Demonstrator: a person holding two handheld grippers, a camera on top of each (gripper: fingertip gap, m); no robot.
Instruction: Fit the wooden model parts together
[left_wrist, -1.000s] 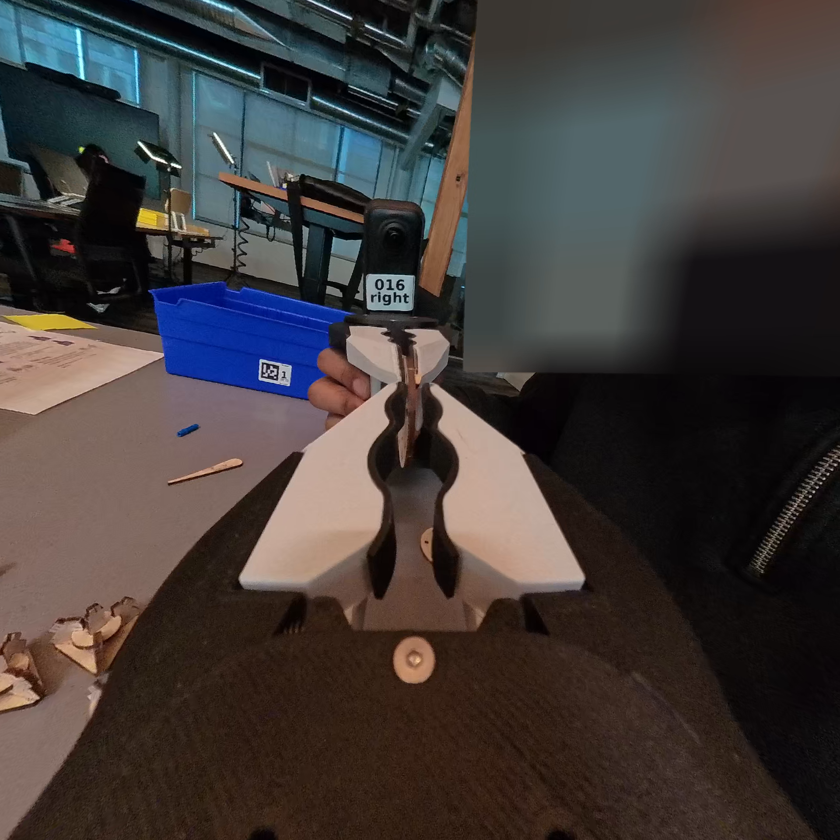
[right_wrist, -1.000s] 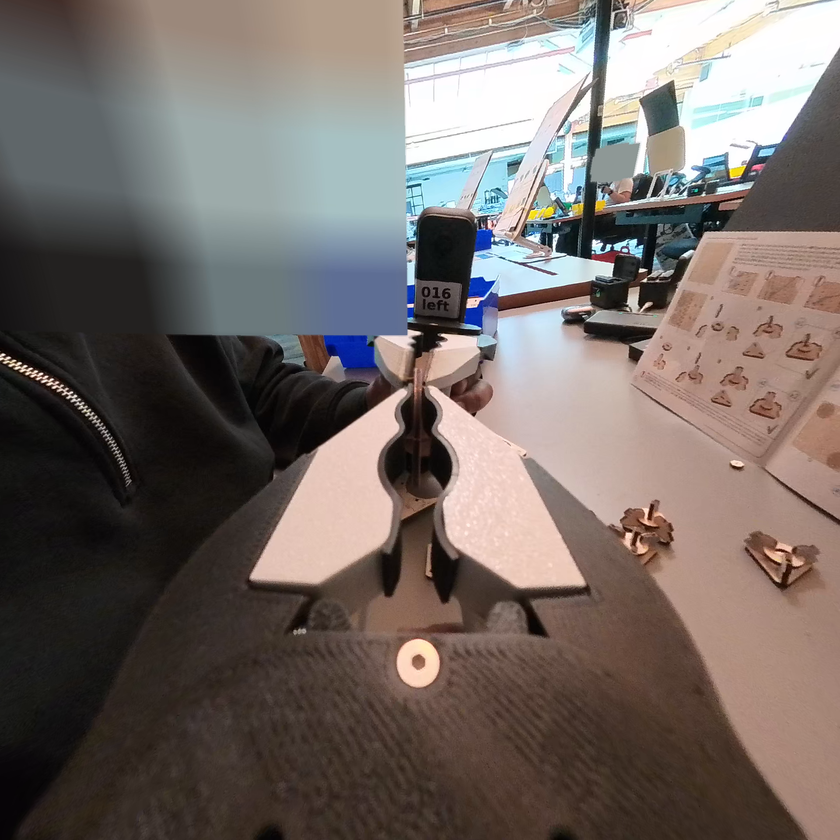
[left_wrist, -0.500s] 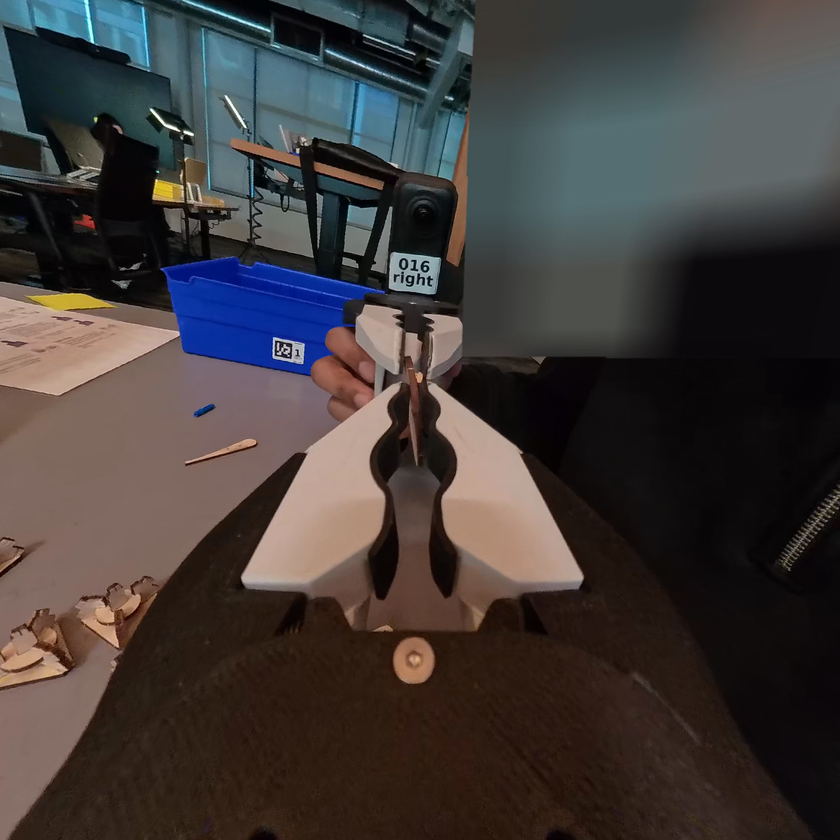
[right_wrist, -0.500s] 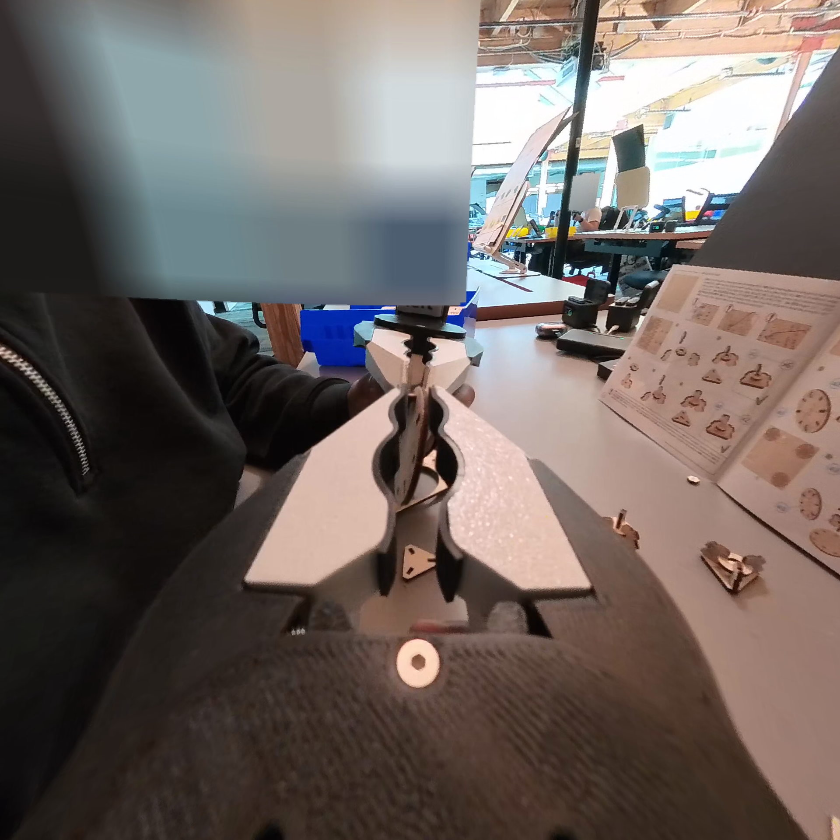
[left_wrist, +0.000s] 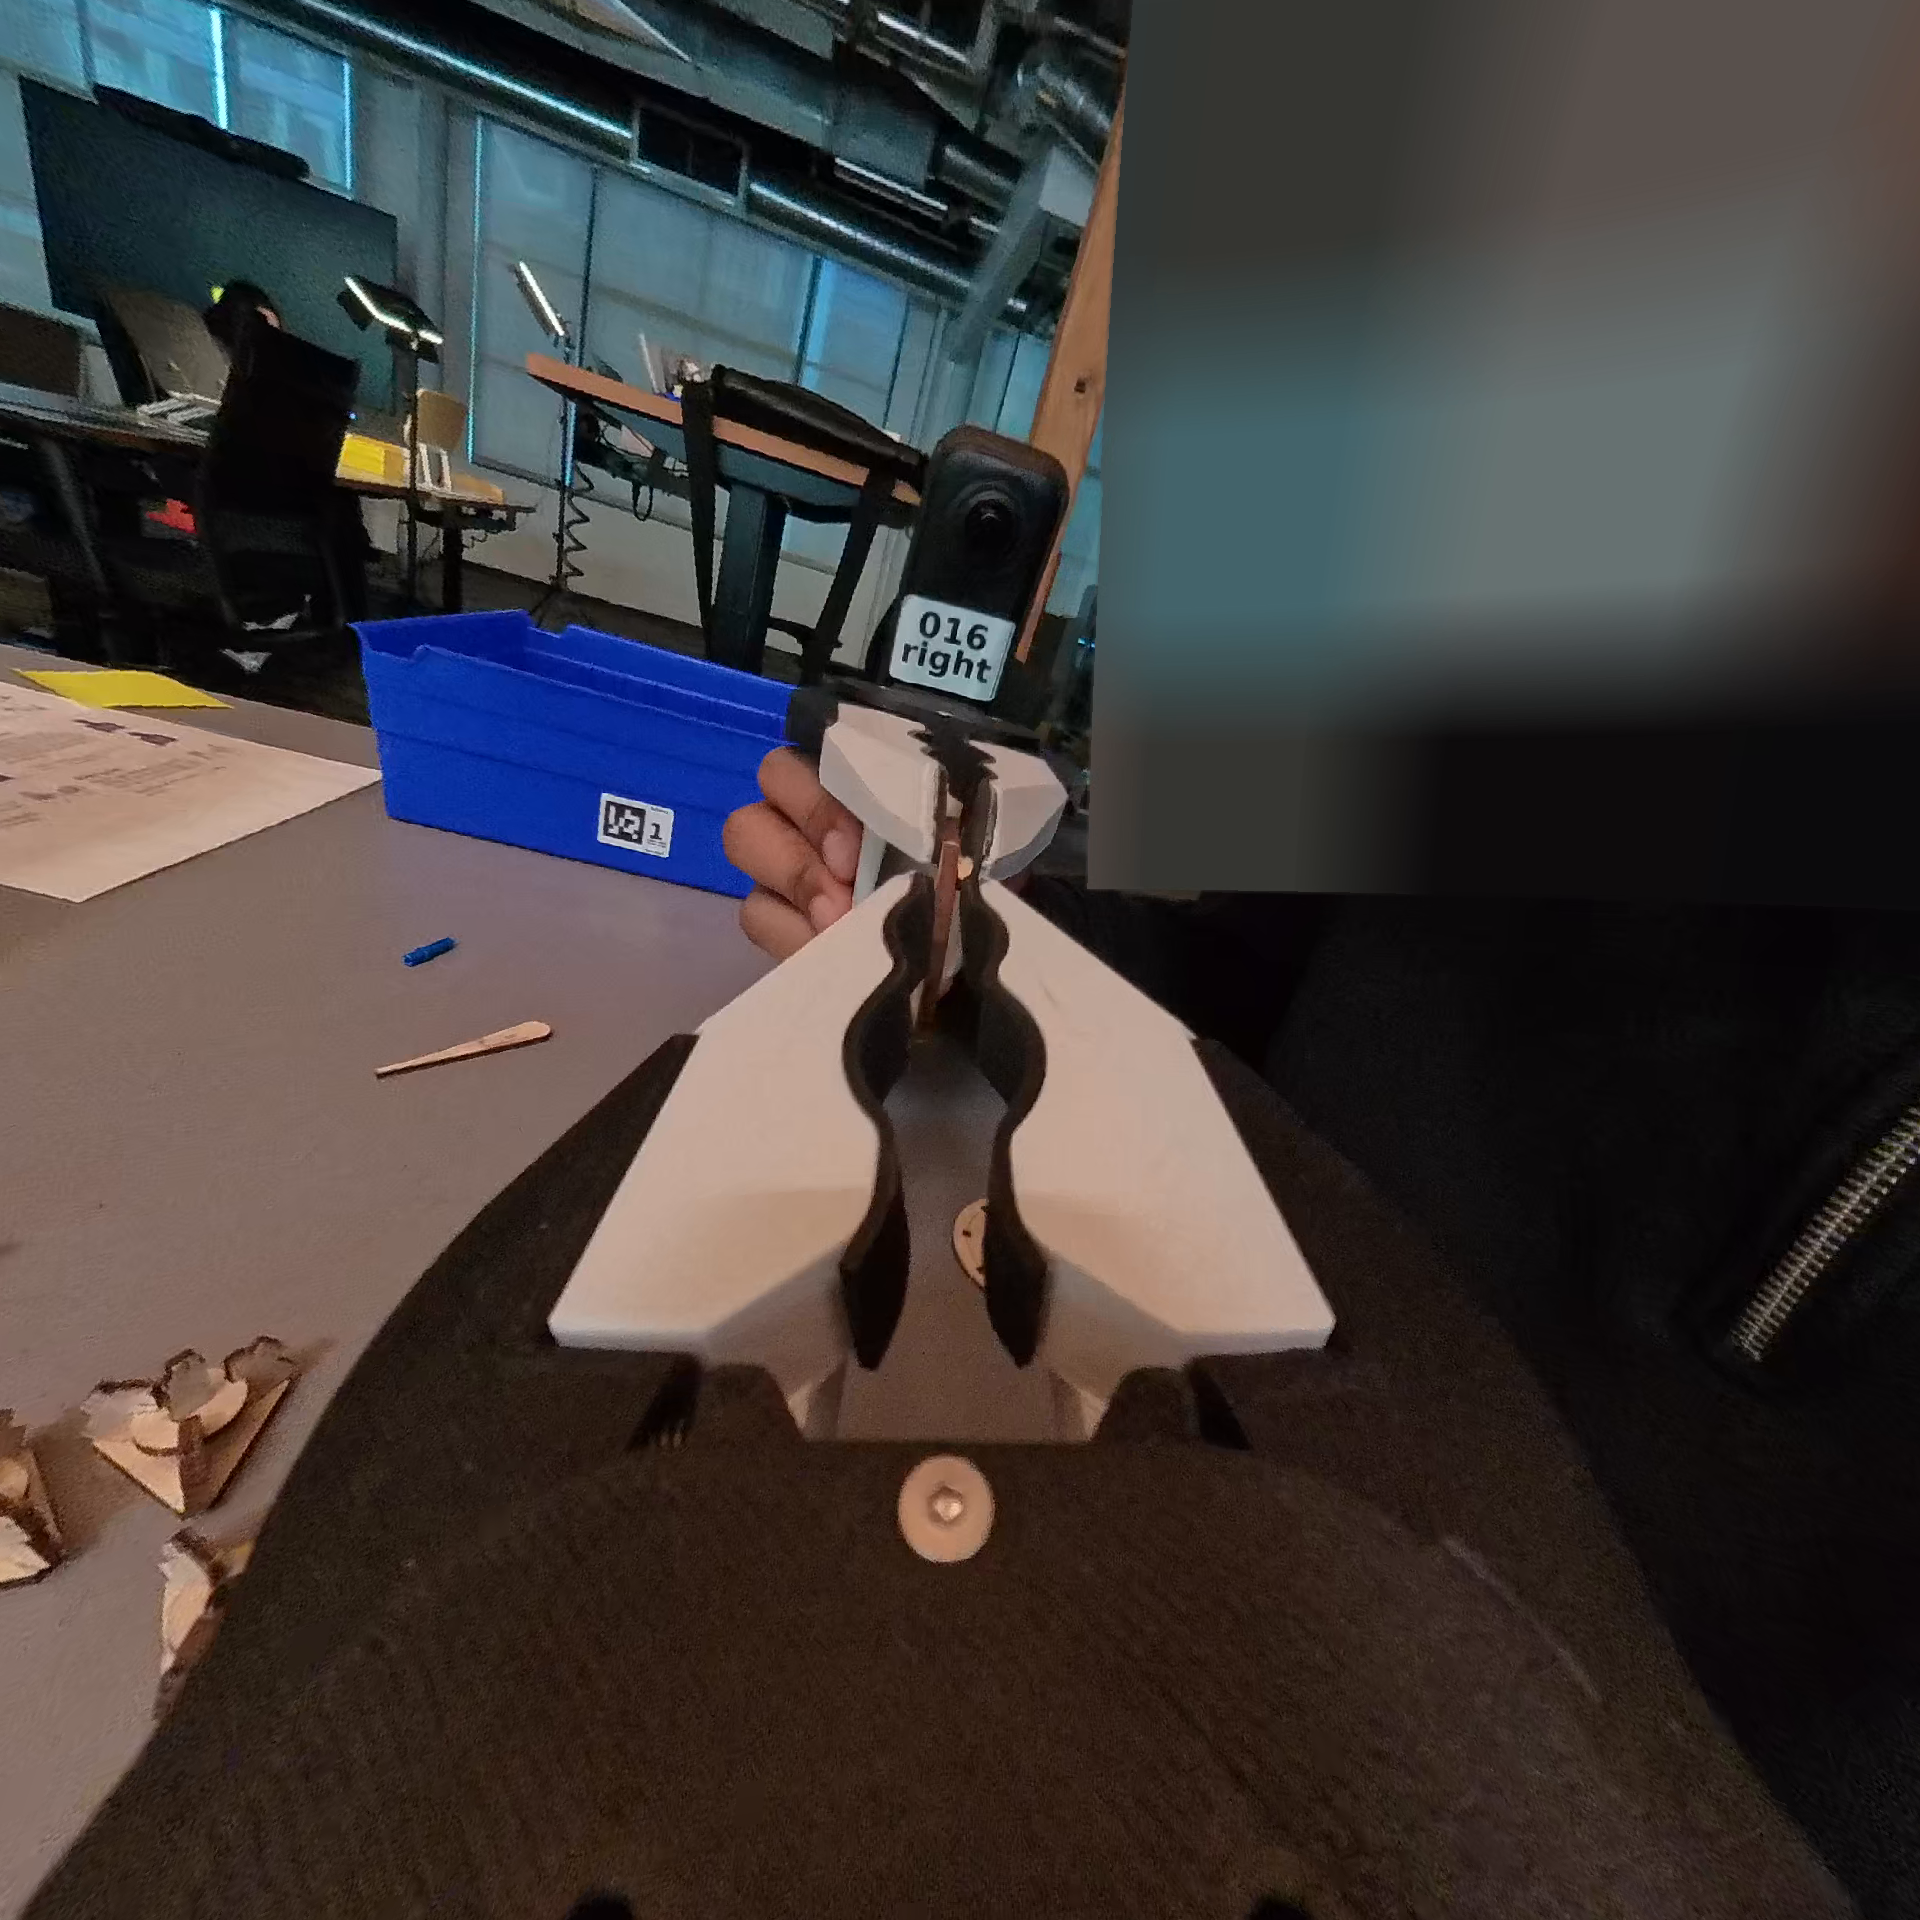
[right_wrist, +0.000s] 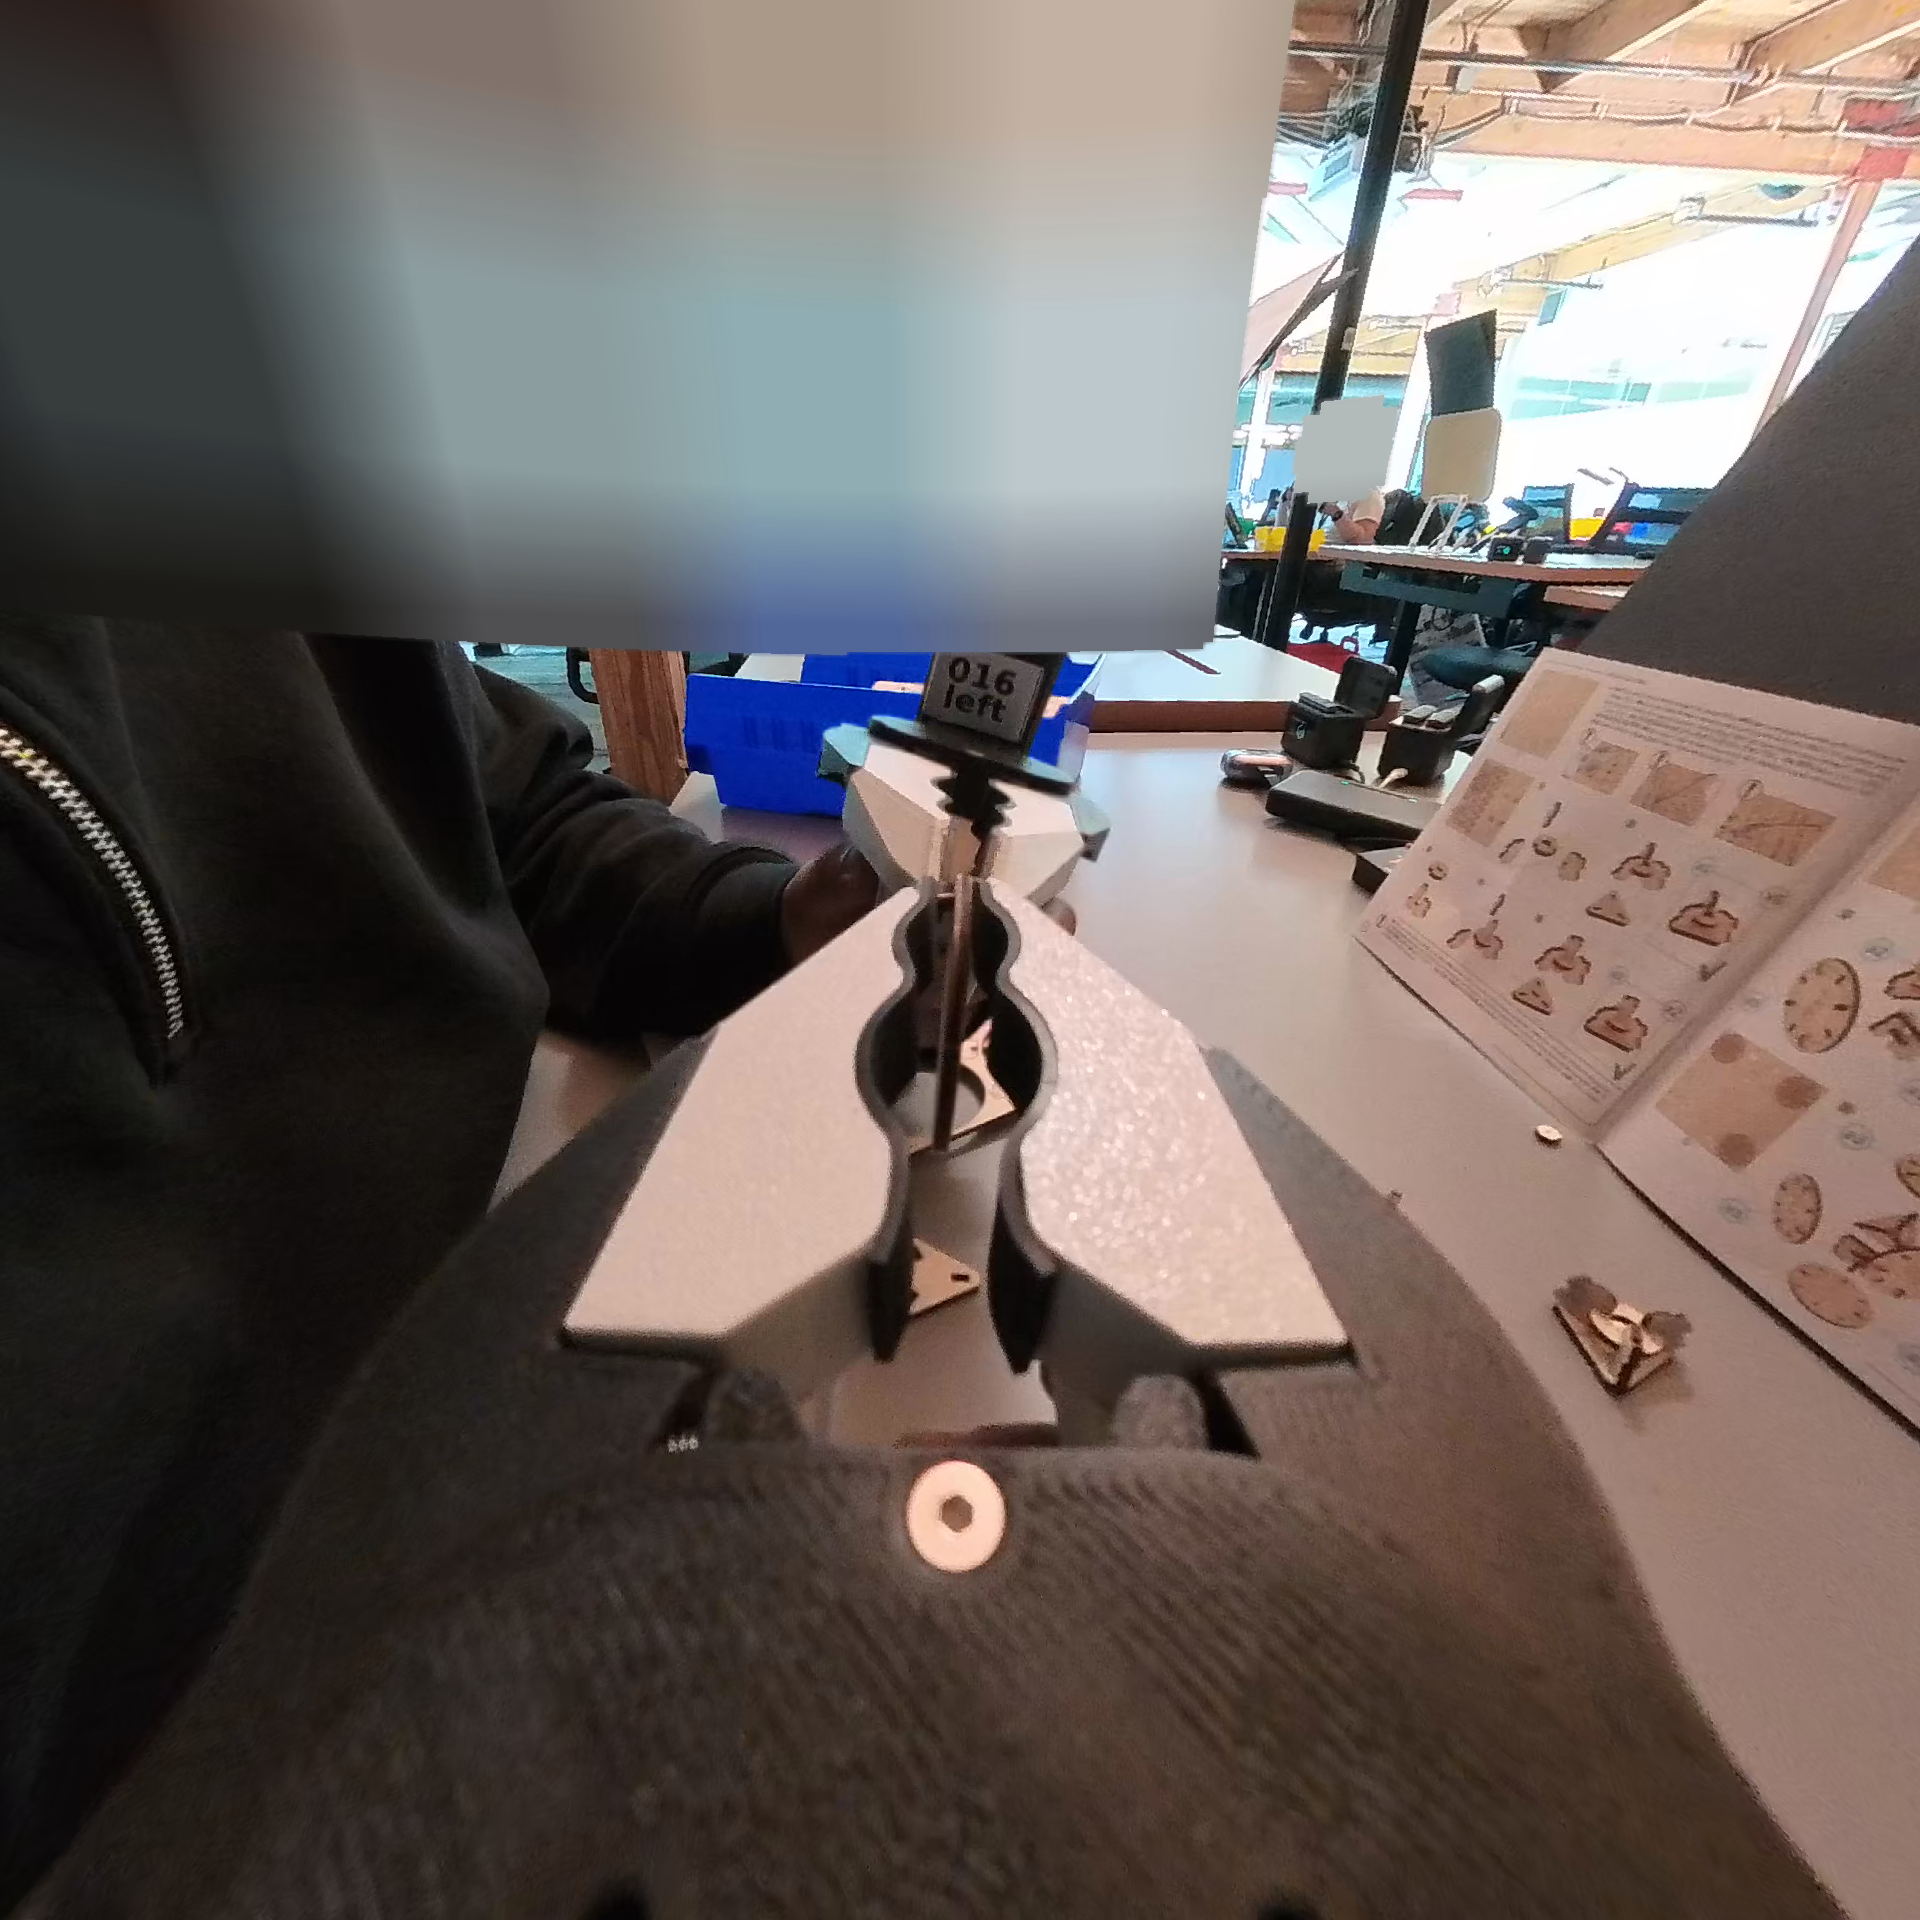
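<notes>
Both grippers meet tip to tip, each pinching a thin wooden piece (left_wrist: 948, 914) edge-on at 12 o'clock: left gripper (left_wrist: 940, 894), right gripper (right_wrist: 961, 894). It looks light, stiff and snappable; grip the flat faces.

The right gripper (right_wrist: 954, 914) is pinching a thin wooden plate (right_wrist: 948, 1039) edge-on between its fingertips, nose to nose with the left gripper (right_wrist: 961, 842). A triangular wooden piece (right_wrist: 940, 1288) is lying on the grey table (right_wrist: 1247, 987) below, an instruction sheet (right_wrist: 1662, 935) is propped nearby, and a small wooden assembly (right_wrist: 1616, 1340) is sitting beside it.
</notes>
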